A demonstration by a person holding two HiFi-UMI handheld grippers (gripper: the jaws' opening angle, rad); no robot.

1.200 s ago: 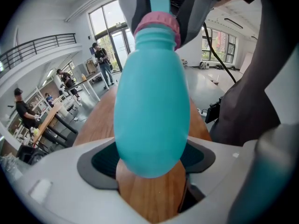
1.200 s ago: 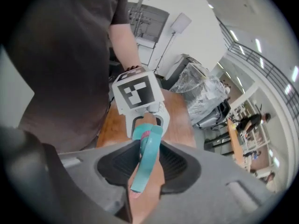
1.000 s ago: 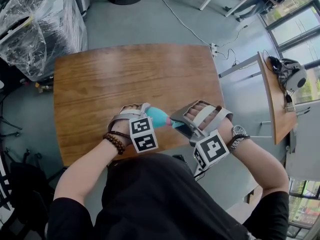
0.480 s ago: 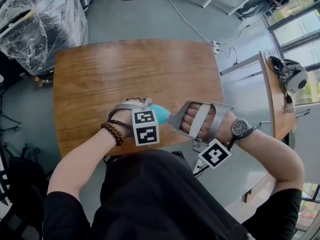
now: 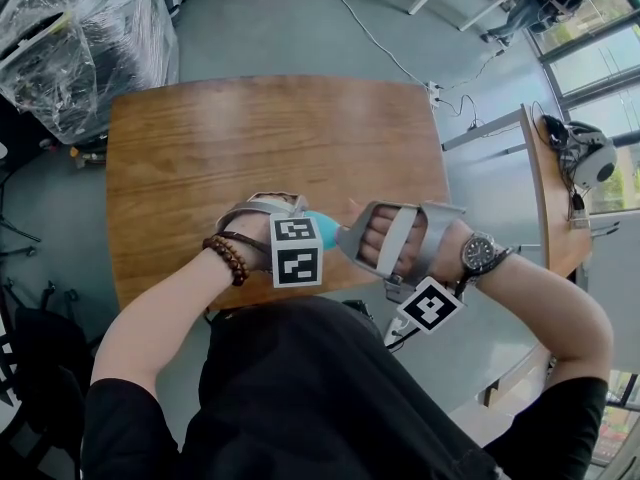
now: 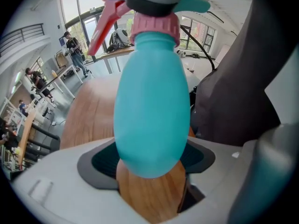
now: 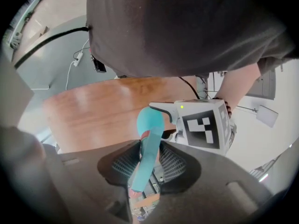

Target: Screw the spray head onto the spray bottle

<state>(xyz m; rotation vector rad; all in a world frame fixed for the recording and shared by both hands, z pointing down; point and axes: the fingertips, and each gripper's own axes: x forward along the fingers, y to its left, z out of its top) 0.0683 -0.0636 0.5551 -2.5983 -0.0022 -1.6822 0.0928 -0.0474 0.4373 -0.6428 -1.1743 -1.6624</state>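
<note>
The turquoise spray bottle (image 5: 322, 224) is held level above the near edge of the wooden table (image 5: 250, 148), between my two grippers. My left gripper (image 5: 310, 226) is shut on the bottle's rounded body (image 6: 152, 115), with a pad on each side. At the bottle's neck sit a pink collar (image 6: 154, 27) and the teal spray head with its red trigger (image 6: 105, 24). My right gripper (image 5: 350, 240) is shut on the spray head (image 7: 145, 160), which lies between its ribbed pads. Past it, the bottle (image 7: 150, 120) runs toward the left gripper's marker cube (image 7: 201, 125).
A plastic-wrapped bulk (image 5: 70, 48) stands off the table's far left corner. Another wooden table with a white headset (image 5: 585, 153) is at the right, and a cable (image 5: 400, 63) runs across the grey floor. My dark-clothed torso fills the near side.
My right gripper has rolled around the spray head: its marker cube swung down to the right and the knuckles turned up. Over the last half second both grippers barely moved.
</note>
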